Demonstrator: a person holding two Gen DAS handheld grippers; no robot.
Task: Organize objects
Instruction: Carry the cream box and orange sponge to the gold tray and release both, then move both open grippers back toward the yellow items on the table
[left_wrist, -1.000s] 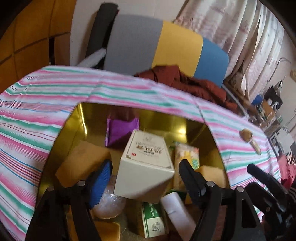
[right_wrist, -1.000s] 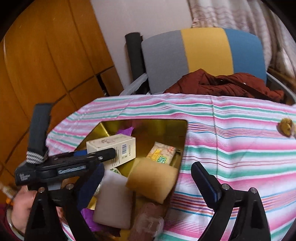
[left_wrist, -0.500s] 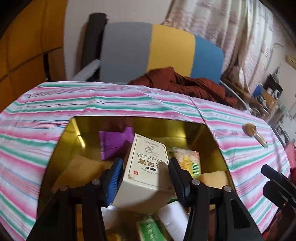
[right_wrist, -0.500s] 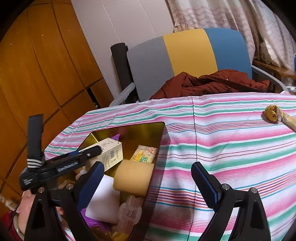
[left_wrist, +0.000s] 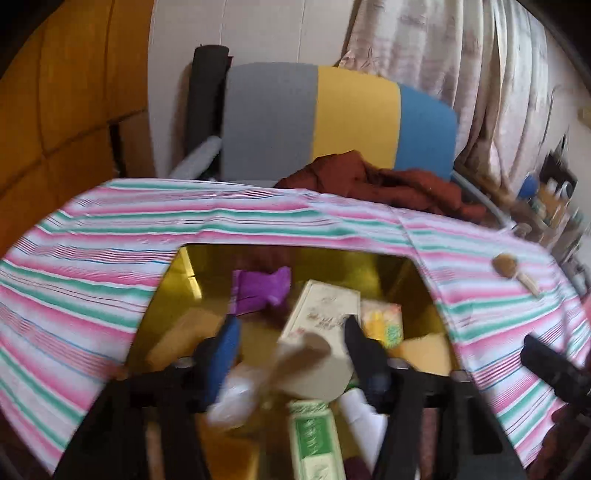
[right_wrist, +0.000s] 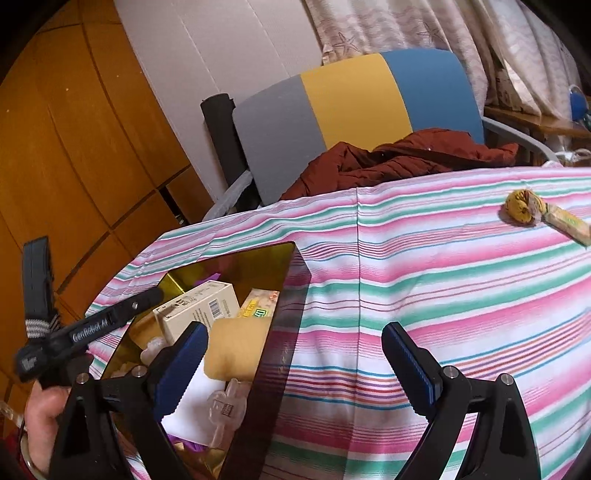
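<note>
Gold tin (left_wrist: 173, 273), rectangular, open-topped, set on a table under a pink, green and white striped cloth (right_wrist: 424, 280). Contents: cream carton (left_wrist: 321, 314) with red printed characters, too blurred to read, and a barcode on its side in the right wrist view; purple pouch (left_wrist: 260, 290); yellow-and-green snack packet (left_wrist: 382, 319) with lettering too small to read; tan sponge blocks (right_wrist: 236, 350); green-and-white printed box (left_wrist: 314, 439); white slab (left_wrist: 360, 413); clear plastic figures (right_wrist: 225, 402). Left gripper (left_wrist: 290, 349): over the tin, jaws closing around the cream carton, which stands tilted between the pads; blur hides whether both pads press it. Its body, seen in the right wrist view, bears white lettering "GenRobot AI". Right gripper (right_wrist: 293, 363): jaws wide apart, nothing between them, straddling the tin's right edge and the cloth. On the cloth, well apart from the tin: a yellow wrapped sweet (right_wrist: 522, 206) touching a pale wrapped bar (right_wrist: 569, 223). Behind the table: grey, yellow and blue chair (right_wrist: 354, 110) carrying a rust-brown jacket (right_wrist: 399, 158).
</note>
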